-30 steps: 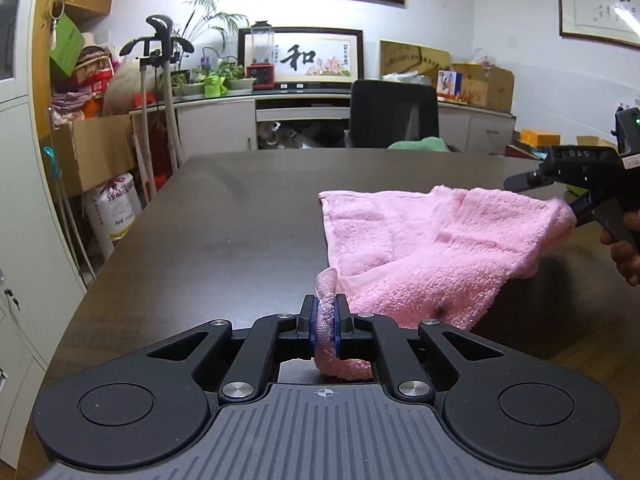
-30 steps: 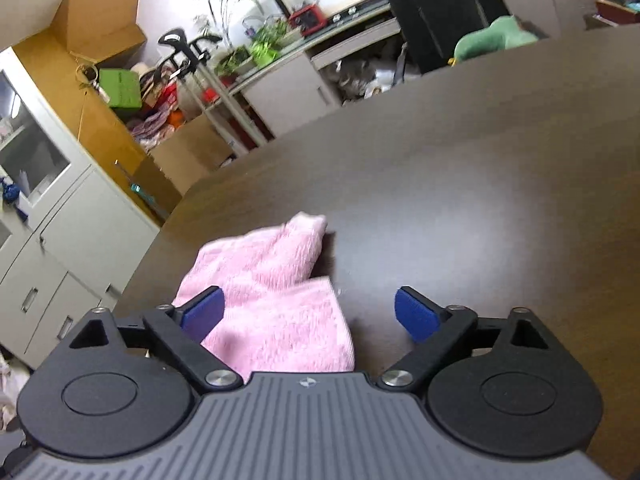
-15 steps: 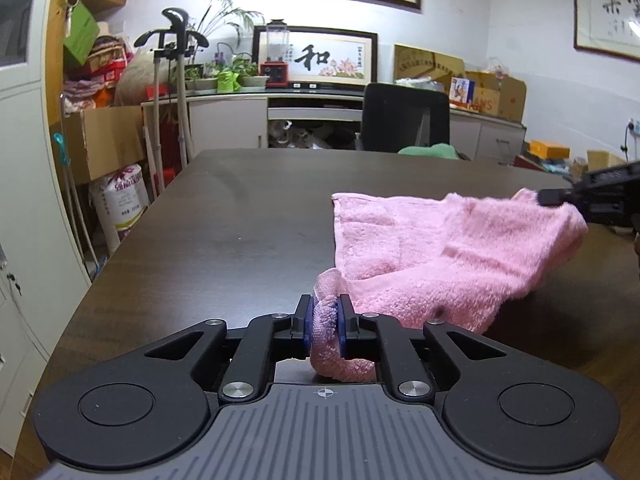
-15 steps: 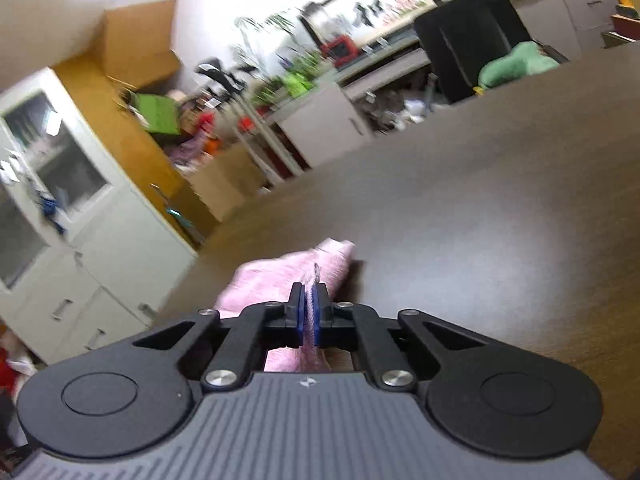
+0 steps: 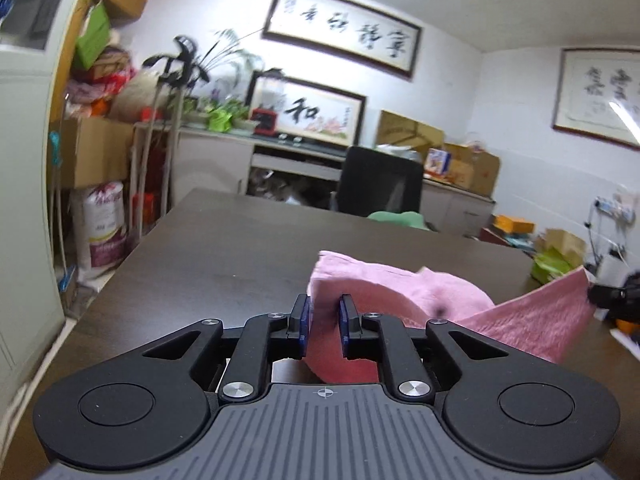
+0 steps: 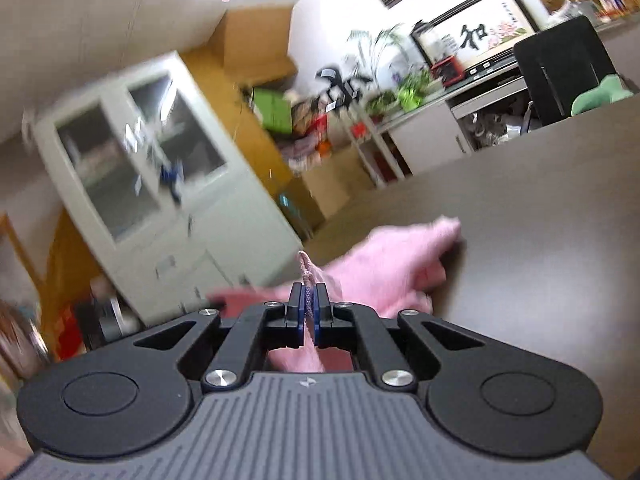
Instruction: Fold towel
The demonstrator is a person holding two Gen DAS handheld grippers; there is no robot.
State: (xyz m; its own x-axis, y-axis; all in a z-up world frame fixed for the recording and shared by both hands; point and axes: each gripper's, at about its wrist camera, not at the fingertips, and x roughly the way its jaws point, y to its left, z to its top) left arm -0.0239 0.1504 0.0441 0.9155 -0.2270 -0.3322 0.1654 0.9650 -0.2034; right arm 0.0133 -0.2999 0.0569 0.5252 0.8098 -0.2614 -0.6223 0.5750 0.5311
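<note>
My left gripper (image 5: 323, 322) has its jaws clamped on a thick fold of the pink towel (image 5: 400, 296), and my right gripper (image 6: 308, 307) has its jaws pinched tight on another edge of it. The towel is lifted between them above the dark counter (image 5: 224, 256), its far part bunched near the surface

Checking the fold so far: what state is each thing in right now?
towel: pink, lifted between both grippers, far part resting on the table
left gripper: shut on a towel corner
right gripper: shut on another corner
office chair: unoccupied, behind the table
</note>
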